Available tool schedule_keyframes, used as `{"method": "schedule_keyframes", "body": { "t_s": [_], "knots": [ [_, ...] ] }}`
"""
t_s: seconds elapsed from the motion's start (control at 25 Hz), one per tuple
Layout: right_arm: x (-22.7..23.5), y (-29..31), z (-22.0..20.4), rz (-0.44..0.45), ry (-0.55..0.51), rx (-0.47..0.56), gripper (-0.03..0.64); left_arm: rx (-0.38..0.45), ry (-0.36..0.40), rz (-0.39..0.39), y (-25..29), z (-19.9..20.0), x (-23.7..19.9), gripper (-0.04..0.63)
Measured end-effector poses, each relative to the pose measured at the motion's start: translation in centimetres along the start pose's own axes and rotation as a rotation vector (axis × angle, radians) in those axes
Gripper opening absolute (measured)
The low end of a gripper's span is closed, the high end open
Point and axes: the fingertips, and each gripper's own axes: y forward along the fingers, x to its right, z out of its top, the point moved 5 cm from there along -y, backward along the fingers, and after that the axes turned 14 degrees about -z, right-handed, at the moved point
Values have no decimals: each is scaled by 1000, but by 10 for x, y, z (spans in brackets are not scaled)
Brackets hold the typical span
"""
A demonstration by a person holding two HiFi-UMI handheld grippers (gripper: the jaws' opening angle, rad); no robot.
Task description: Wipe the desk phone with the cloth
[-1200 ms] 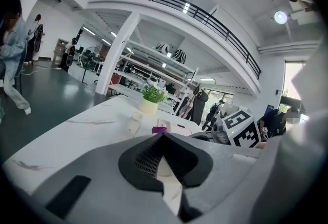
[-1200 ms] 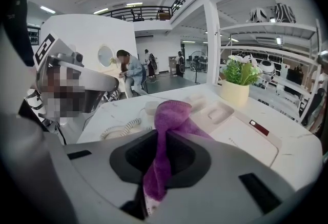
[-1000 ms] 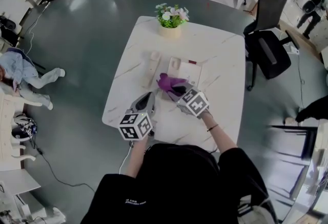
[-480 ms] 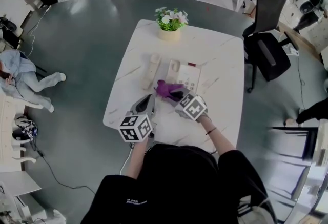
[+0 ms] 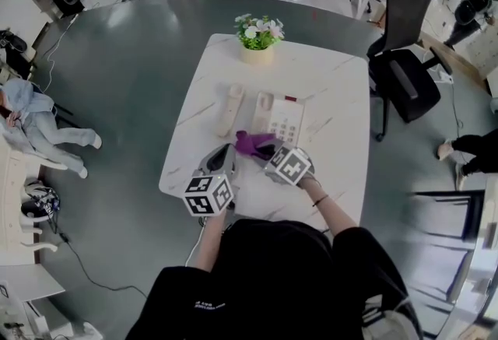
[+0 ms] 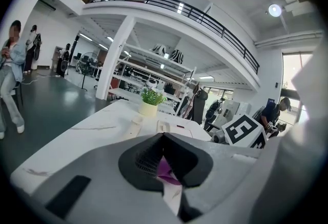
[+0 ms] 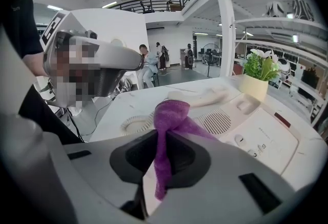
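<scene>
While the right gripper pinches the cloth at the desk phone, left gripper fingers meet.

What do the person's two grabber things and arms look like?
Both the left gripper and right gripper are grey wedge-shaped shells with dark ribbed pads inside the jaws. Each carries a white cube printed with black square markers. The person wears a black short-sleeved top and a thin dark band on the right wrist.
</scene>
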Motion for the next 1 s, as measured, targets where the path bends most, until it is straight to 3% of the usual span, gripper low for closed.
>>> {"method": "schedule_keyframes", "body": {
  "t_s": [0.32,0.72,1.0],
  "knots": [
    [0,-9,0,33,78,16,34,7,-9,29,-7,1,-3,-2],
    [15,-45,15,43,290,217,34,49,70,5,-13,14,6,-2],
    [40,-81,25,-9,466,431,34,124,161,-28,-15,33,17,-2]
  ]
}}
